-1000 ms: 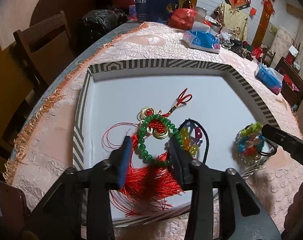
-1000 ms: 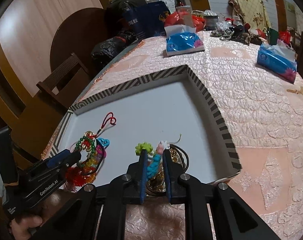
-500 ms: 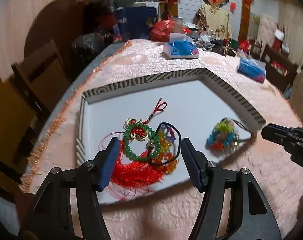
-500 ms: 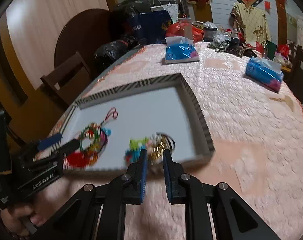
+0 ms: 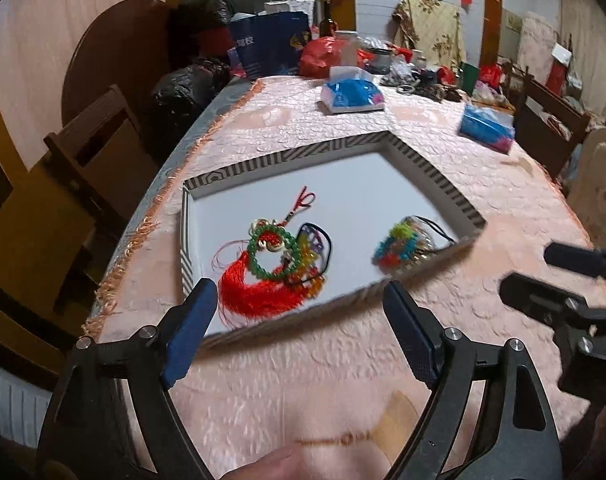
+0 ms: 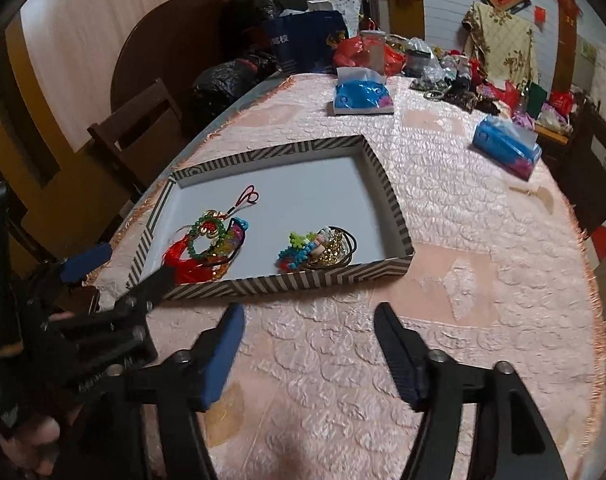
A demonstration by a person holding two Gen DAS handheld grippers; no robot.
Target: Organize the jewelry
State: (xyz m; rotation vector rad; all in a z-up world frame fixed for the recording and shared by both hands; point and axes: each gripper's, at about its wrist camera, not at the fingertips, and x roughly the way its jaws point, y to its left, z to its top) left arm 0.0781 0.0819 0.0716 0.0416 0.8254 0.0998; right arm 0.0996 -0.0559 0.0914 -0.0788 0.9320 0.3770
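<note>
Both of your tongs have let go and pulled back toward you. A second ago your left tongs (image 5: 299, 340) were down over the red tassel charm (image 5: 263, 280) and your right tongs (image 6: 309, 354) were pinched on the beaded cluster (image 6: 315, 250); now both sets are spread wide, hold nothing, and hover over the pink cloth of the surface (image 6: 483, 300), short of the tray's near wall.

The jewelry lies where you released it, inside the striped tray (image 6: 303, 276). The tassel charm, with its green bead ring (image 5: 269, 254) and the dark-corded colourful piece (image 5: 315, 252) touching it, sits in the near left part of the tray. The beaded cluster, with gold pieces and a black loop under it, lies in the near right corner, apart from the first group.

So you have two heaps settled in the tray, and that reads as the placing step done. Judging by the far end of the surface, where loose trinkets (image 6: 447, 90) lie in a pile, more may wait for you, though they are too small to identify.
</note>
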